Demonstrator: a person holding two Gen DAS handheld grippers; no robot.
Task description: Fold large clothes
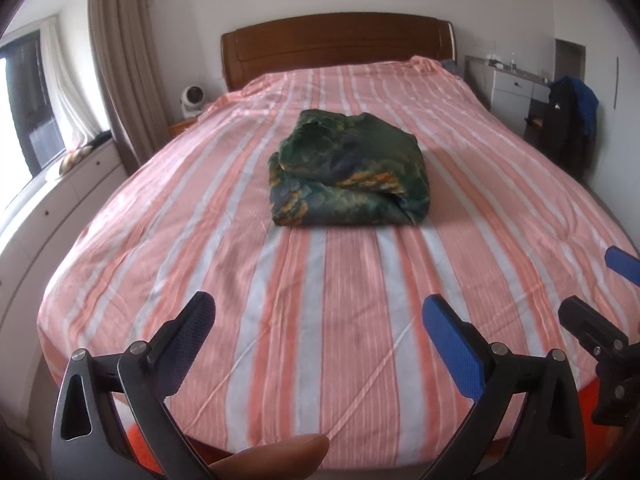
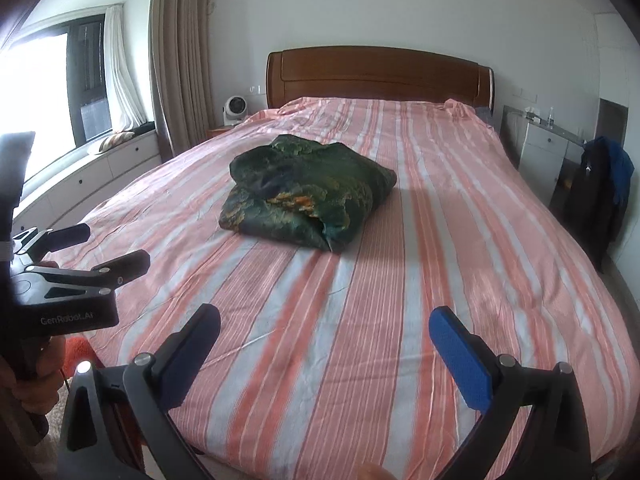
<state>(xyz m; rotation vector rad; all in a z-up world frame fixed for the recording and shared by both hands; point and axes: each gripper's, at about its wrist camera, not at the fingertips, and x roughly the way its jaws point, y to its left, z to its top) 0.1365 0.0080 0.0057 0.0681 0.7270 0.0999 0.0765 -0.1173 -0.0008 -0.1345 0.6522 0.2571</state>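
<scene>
A bed (image 2: 400, 280) with a wooden headboard (image 2: 376, 76) is set against a white wall (image 2: 360, 4). Daylight is admitted through a curtained window (image 2: 36, 88); white drawers (image 2: 540, 148) are seen at right.

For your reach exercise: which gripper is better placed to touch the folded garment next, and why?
Left, probably, though only slightly. From the left gripper the garment lies straight ahead; from the right gripper it sits off to the left. Both are open and empty, back near the bed's foot.

The striped bed (image 1: 320, 320) lies bare from the near edge up to the folded green bundle (image 1: 348, 172) at twelve o'clock, the only obstacle, with open sheet around it at nine and three o'clock.
</scene>
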